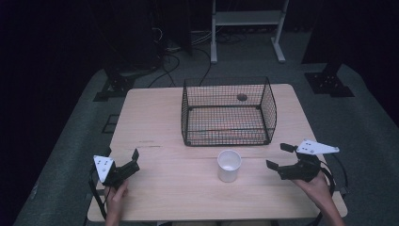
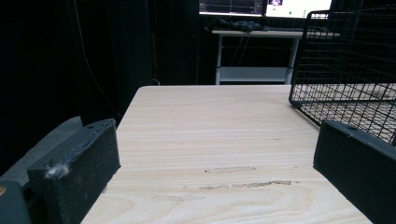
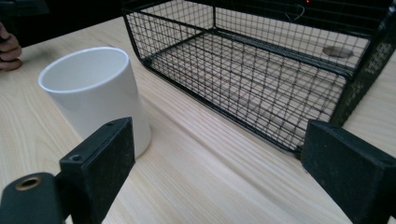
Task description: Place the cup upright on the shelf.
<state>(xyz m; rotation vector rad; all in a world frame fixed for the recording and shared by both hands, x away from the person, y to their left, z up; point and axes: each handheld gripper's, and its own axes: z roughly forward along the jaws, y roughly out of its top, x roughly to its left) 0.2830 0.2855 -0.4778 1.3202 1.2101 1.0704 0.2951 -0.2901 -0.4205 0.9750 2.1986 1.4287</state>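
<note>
Dark floor and black stands ring a pale wooden table (image 1: 155, 113). From the high view, one white cup (image 1: 229, 165) stands upright just in front of one black wire basket (image 1: 228, 112), well short of touching it. The right gripper (image 1: 278, 156) sits to the right of the cup with its jaws spread and nothing between them; the left gripper (image 1: 123, 154) waits well to the left of the cup, also spread and empty. That makes two grippers, one cup, one basket.

Along the left gripper view, bare table runs ahead and a corner of the basket (image 2: 345, 70) rises at the right; the jaws stand wide apart.

Along the right gripper view, the cup (image 3: 95, 93) stands beside the near jaw rather than between the two, with the basket (image 3: 261, 70) behind it. The likely step is a reach for the cup, though the dim light leaves that uncertain. To do it well, swing across until the cup sits centred in the gap, stay level, and close on the wall below the rim.
</note>
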